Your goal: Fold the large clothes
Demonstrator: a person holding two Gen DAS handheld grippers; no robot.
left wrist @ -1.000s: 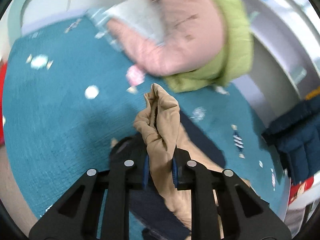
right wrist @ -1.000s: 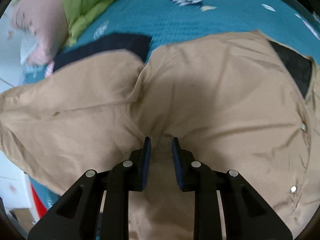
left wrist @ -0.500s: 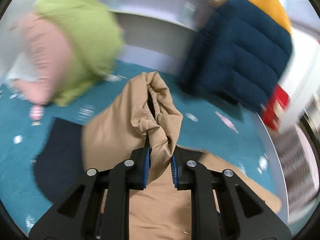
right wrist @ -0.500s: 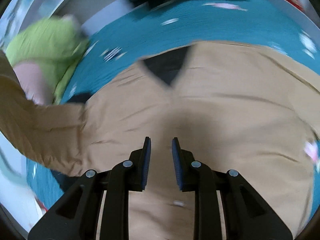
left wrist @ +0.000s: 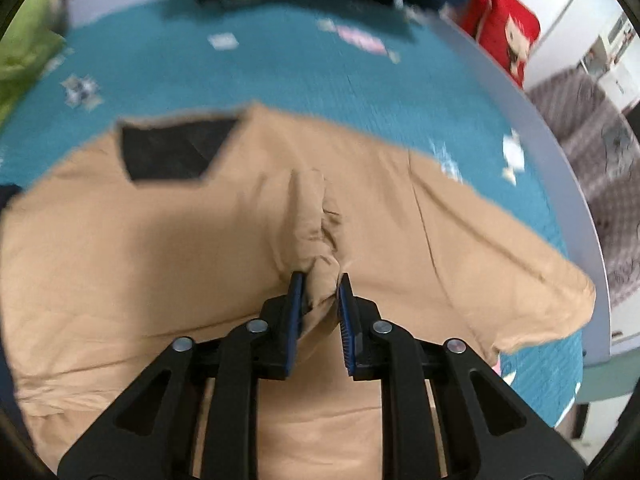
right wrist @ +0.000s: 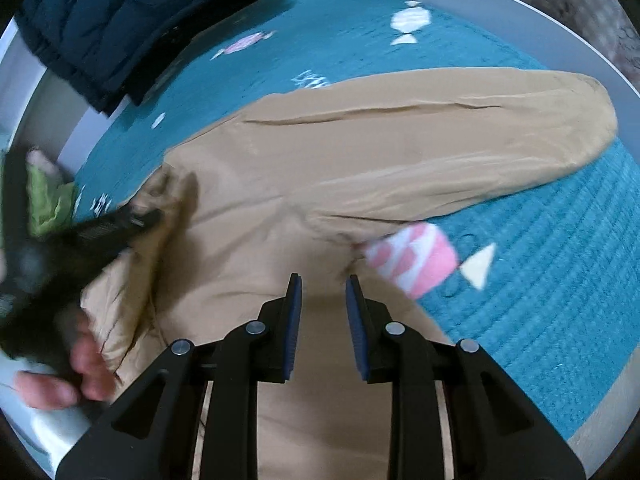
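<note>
A large tan jacket with a dark lining at the collar lies spread on a teal bedspread. My left gripper is shut on a bunched fold of the jacket's tan cloth, over the jacket's middle. In the right wrist view the jacket lies with one sleeve stretched to the right. My right gripper hovers over the tan cloth with a gap between its fingers and nothing in it. The left gripper shows blurred at the left, held by a hand.
A navy puffer jacket lies at the far edge of the bed. A green and pink garment sits at the left. A red item stands beyond the bed's pale rim. The bedspread has candy prints.
My left gripper has swung across the bed with the tan fold and come down over the jacket's body. My right gripper's view has shifted toward the sleeve side; its fingers have stayed apart.
</note>
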